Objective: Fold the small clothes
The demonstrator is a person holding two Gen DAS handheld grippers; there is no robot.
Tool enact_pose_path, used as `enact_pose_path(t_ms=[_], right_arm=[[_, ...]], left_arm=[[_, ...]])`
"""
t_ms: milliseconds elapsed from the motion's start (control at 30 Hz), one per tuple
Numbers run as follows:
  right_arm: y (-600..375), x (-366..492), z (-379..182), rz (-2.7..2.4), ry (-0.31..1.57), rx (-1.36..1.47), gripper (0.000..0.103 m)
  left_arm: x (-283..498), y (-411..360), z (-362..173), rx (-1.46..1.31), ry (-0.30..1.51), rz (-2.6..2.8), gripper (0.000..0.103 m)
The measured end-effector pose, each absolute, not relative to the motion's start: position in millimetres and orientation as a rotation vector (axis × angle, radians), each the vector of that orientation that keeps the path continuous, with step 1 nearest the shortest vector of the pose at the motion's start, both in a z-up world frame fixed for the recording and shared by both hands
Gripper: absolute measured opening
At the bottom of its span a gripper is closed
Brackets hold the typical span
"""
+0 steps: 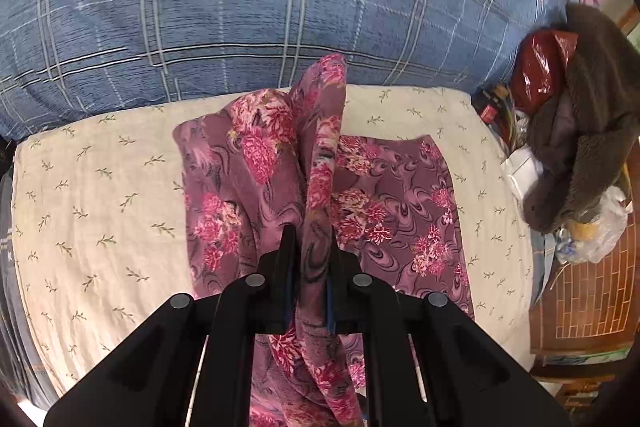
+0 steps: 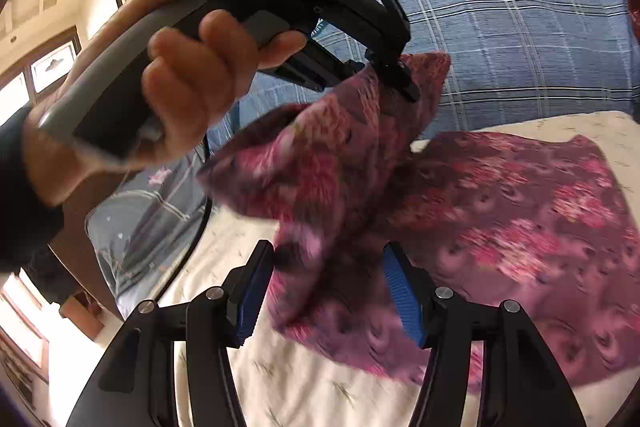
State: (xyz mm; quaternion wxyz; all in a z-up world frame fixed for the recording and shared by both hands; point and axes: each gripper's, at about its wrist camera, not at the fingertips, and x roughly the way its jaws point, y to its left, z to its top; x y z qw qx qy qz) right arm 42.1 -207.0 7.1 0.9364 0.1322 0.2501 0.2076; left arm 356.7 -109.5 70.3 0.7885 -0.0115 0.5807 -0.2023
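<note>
Left wrist view: my left gripper [image 1: 311,247] is clamped on a bunched edge of the purple floral cotton garment [image 1: 400,195], mid-fold over the cream sprigged bedsheet [image 1: 100,207]. My right gripper [image 2: 328,267] gapes, cloth loose between its pads. Next I'd say: lay that edge across, flat.

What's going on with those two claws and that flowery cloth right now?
Left gripper clamped on floral garment, lifting a fold. Right gripper open, cloth loose between pads. Nothing blocking on the cream sheet.
</note>
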Motion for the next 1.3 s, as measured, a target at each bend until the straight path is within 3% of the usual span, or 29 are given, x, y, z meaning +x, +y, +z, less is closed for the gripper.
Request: enact_pose_path(t_ms=[33,67,267,433,667,800,833,900,933,967,1067,1300], right_arm=[[-206,48,9,0.438,0.509,0.292,0.037],[-207,54,9,0.448,0.521,0.302,0.008],[-251,54,23,0.47,0.531,0.427,0.008],[-320,26,27,0.411,0.492,0.538,0.008],[-422,6,-42,0.276,0.617,0.832,0.008],[-442,6,-68,0.297,0.7,0.908,0.013],[-444,2,-62,0.303,0.704,0.875,0.021],[-454,-2,-48,0.309,0.701,0.831,0.027],[-465,-6,-38,0.3,0.662,0.838,0.028],[-473,-5,-31,0.29,0.619,0.855,0.032],[-503,18,-6,0.209,0.552,0.853,0.043],[-492,146,-6,0.182,0.75,0.775,0.043]], left_arm=[[357,-107,71,-0.035,1.248,-0.437,0.009],[357,-103,72,-0.047,1.243,-0.434,0.009],[353,-119,83,-0.095,1.208,-0.473,0.009],[337,-196,83,-0.05,1.205,-0.616,0.009],[325,-294,9,0.01,1.334,-0.639,0.01],[324,-274,11,-0.131,1.364,-0.694,0.013],[325,-258,25,-0.174,1.327,-0.723,0.014],[328,-224,51,-0.227,1.24,-0.746,0.033],[331,-202,62,-0.242,1.19,-0.719,0.06],[334,-180,69,-0.25,1.142,-0.667,0.07],[349,-139,64,-0.256,1.126,-0.581,0.07],[371,-102,-1,-0.45,1.265,-0.479,0.07]])
